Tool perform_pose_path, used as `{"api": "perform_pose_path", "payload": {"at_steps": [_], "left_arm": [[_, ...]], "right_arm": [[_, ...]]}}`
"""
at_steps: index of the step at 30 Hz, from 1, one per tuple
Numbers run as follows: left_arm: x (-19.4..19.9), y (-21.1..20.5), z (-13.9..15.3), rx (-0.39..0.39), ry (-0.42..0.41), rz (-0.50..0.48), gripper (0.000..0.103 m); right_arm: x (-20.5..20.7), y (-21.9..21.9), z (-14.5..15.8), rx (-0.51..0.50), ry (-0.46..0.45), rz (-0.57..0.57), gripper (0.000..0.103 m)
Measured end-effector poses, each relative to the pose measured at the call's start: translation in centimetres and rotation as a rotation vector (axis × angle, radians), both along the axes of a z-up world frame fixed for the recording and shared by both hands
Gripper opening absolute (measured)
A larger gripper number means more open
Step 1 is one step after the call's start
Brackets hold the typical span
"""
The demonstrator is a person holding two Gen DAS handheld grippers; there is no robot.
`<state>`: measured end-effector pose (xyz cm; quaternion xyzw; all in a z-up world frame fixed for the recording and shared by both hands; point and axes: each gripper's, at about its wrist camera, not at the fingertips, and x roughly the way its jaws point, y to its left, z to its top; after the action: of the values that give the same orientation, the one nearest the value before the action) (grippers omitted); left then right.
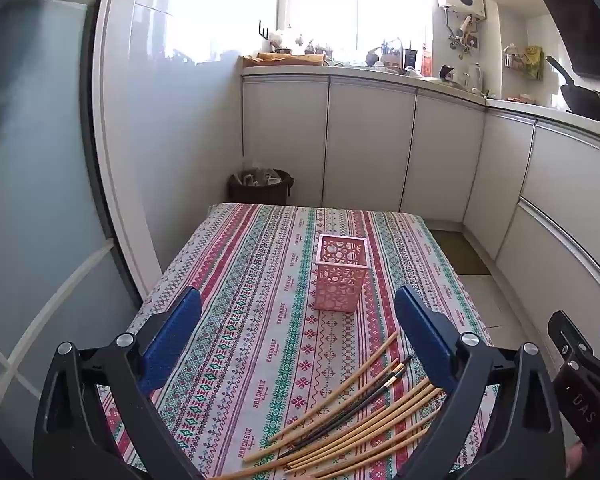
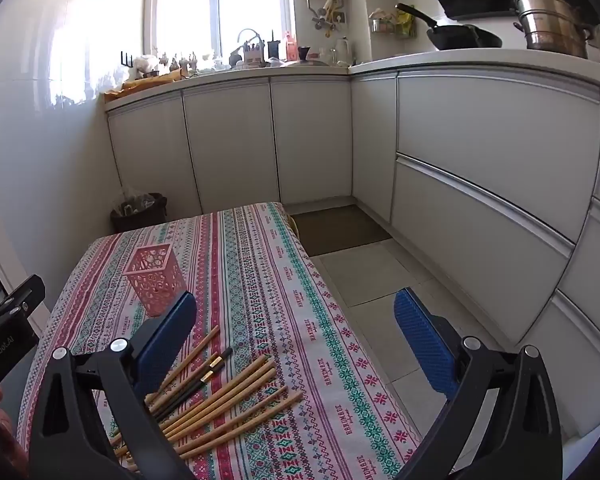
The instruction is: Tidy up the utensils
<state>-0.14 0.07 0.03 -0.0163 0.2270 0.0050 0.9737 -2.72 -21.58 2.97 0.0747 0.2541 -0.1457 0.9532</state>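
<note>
Pink holder (image 1: pixel 341 276) pierced with circle cutouts, tablecloth (image 1: pixel 260 320) striped red, green and white in folk motifs, tan chopsticks (image 2: pixel 236 404), black gold-banded chopsticks (image 2: pixel 204 378), blue-padded black gripper (image 1: pixel 298 320), white cabinets (image 1: pixel 368 144)

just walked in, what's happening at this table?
A person holds two grippers over a patterned tablecloth. Both the left gripper and right gripper are open and empty. A loose pile of chopsticks lies on the cloth, apart from the empty pink holder standing upright farther back. Nothing sorted yet.
</note>
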Motion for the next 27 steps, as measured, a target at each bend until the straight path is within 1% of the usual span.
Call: {"api": "perform_pose_path", "payload": {"at_steps": [7, 8, 13, 14, 20, 27], "left_arm": [[-0.08, -0.15, 0.09, 0.006, 0.015, -0.003, 0.093], [0.02, -0.38, 0.0, 0.008, 0.017, -0.002, 0.093], [0.21, -0.47, -0.46, 0.014, 0.03, -0.008, 0.093], [0.26, -0.46, -0.56, 0.016, 0.031, -0.008, 0.093], [0.33, -0.42, -0.56, 0.016, 0.033, -0.011, 0.093], [0.36, -0.41, -0.59, 0.019, 0.03, -0.008, 0.096]], "right_arm": [[0.28, 0.33, -0.11, 0.003, 0.013, 0.001, 0.096], [-0.06, -0.09, 0.15, 0.014, -0.005, -0.005, 0.096], [-0.6, 0.18, 0.62, 0.014, -0.008, -0.006, 0.096], [0.0, -0.07, 0.05, 0.02, 0.001, -0.007, 0.096], [0.09, -0.32, -0.12, 0.042, 0.01, -0.011, 0.096], [0.17, -0.4, -0.2, 0.041, 0.011, -0.012, 0.096]]}}
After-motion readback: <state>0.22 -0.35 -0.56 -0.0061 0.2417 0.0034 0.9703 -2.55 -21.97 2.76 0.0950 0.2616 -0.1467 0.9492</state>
